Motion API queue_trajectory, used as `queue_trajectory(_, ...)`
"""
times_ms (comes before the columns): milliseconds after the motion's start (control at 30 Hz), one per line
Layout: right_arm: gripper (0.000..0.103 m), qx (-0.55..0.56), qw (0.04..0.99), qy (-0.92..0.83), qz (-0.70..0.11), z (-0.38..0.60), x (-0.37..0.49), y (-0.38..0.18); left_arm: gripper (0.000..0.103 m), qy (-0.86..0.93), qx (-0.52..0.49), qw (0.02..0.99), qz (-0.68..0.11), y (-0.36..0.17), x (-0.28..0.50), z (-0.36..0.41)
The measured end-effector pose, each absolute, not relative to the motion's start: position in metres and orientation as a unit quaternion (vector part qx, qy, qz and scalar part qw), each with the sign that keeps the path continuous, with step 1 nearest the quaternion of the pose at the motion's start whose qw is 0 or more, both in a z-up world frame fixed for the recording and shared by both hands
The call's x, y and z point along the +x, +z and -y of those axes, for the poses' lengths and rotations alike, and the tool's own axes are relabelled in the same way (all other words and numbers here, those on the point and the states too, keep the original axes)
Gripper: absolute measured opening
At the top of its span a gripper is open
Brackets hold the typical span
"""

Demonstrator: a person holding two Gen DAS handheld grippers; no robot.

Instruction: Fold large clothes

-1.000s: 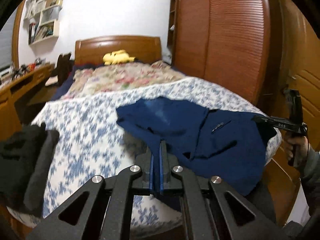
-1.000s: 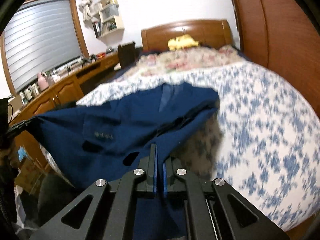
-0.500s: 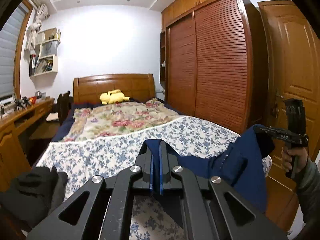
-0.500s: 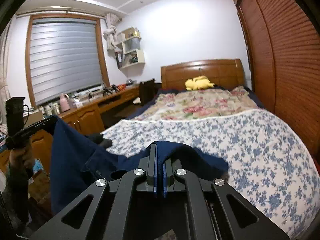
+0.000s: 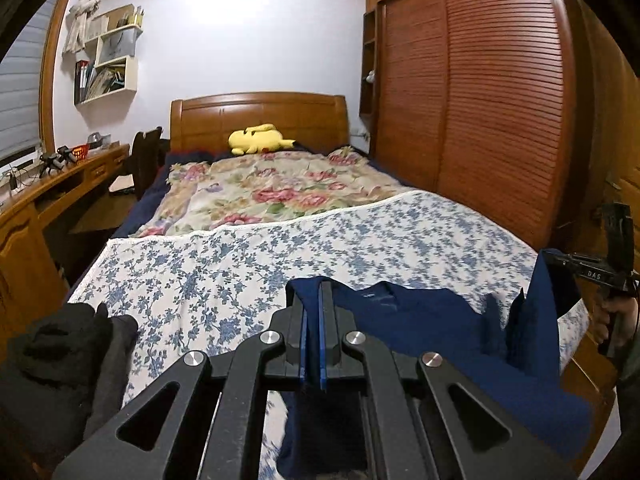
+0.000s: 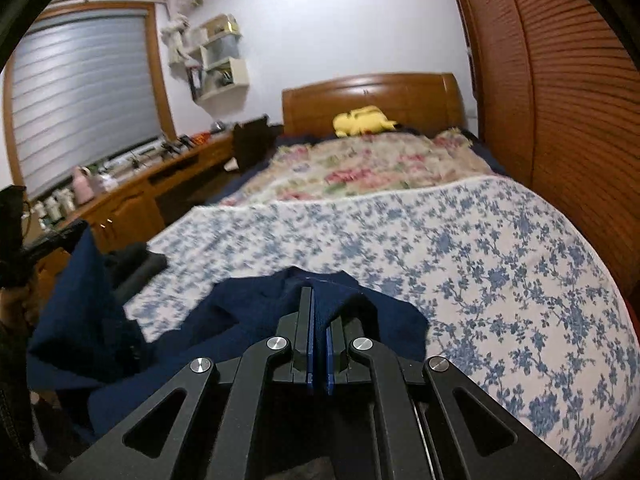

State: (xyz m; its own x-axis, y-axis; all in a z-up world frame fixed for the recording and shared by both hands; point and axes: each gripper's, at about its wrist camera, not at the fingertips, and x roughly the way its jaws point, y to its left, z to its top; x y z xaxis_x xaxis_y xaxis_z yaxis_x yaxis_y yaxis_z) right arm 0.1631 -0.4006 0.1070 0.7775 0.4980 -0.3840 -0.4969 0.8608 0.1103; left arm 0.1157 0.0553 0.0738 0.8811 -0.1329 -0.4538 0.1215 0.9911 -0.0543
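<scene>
A large navy blue garment [image 5: 420,320] hangs between my two grippers at the foot of the bed [image 5: 248,280]. My left gripper [image 5: 314,292] is shut on one edge of the cloth, which folds over its fingertips. At the right edge of the left wrist view, my right gripper [image 5: 549,257] pinches another raised corner, with a hand behind it. In the right wrist view, the right gripper [image 6: 318,294] is shut on the navy garment [image 6: 240,320]. The left gripper [image 6: 80,227] holds a lifted corner at the far left. The rest of the cloth sags onto the blue-flowered sheet [image 6: 500,260].
A pile of black clothes [image 5: 60,352] lies at the bed's near left corner. A flowered blanket [image 5: 272,192] and a yellow plush toy [image 5: 260,140] lie toward the headboard. A wooden desk [image 5: 48,200] runs along the left, a slatted wardrobe [image 5: 480,120] along the right.
The garment lay spread over the foot of the bed; both grippers lifted it, then came back down. It now hangs bunched between them nearer the foot edge, and more sheet is bare.
</scene>
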Motion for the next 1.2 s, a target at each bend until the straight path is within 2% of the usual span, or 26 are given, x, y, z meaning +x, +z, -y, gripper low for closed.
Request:
queue_trajectory(300,0.004,-0.003,0.951,0.225,-0.213,0.377,0.220,0.132,0.004,-0.047,-0.011,0.967,-0.251,0.068,0.208,-0.071)
queue_trajectory(500,0.004,-0.015,0.943,0.205,-0.260,0.356,0.252,0.099,0.005,-0.063,-0.022,0.951,-0.303,0.036,0.247,-0.075)
queue_trajectory(600,0.008,-0.032,0.936,0.193,-0.294,0.339,0.259,0.080,0.010,-0.058,-0.009,0.945,-0.322,0.015,0.249,-0.071)
queue_trajectory(667,0.010,-0.048,0.933,0.185,-0.306,0.330,0.255,0.071,0.017,-0.061,-0.004,0.942,-0.329,0.006,0.247,-0.068)
queue_trajectory(700,0.016,-0.058,0.932,0.181,-0.310,0.326,0.253,0.068,0.019,-0.061,0.001,0.942,-0.331,0.001,0.245,-0.066)
queue_trajectory(800,0.049,-0.083,0.935,0.162,-0.304,0.313,0.243,0.068,0.026,-0.065,0.005,0.941,-0.333,-0.006,0.236,-0.064)
queue_trajectory(833,0.052,-0.089,0.937,0.158,-0.300,0.308,0.237,0.069,0.031,-0.072,0.001,0.940,-0.334,-0.007,0.232,-0.064)
queue_trajectory(933,0.054,-0.092,0.935,0.169,-0.297,0.298,0.224,0.069,0.036,-0.086,-0.008,0.937,-0.338,-0.010,0.225,-0.065)
queue_trajectory(1033,0.055,-0.100,0.928,0.200,-0.298,0.286,0.210,0.067,0.049,-0.095,-0.015,0.936,-0.340,-0.015,0.214,-0.064)
queue_trajectory(1100,0.055,-0.108,0.922,0.219,-0.299,0.271,0.200,0.067,0.051,-0.100,-0.024,0.933,-0.344,-0.022,0.208,-0.064)
queue_trajectory(1133,0.056,-0.109,0.919,0.228,-0.302,0.266,0.198,0.064,0.059,-0.101,-0.029,0.932,-0.348,-0.027,0.205,-0.064)
queue_trajectory(1200,0.056,-0.108,0.912,0.249,-0.309,0.254,0.190,0.062,0.062,-0.103,-0.038,0.929,-0.352,-0.034,0.198,-0.065)
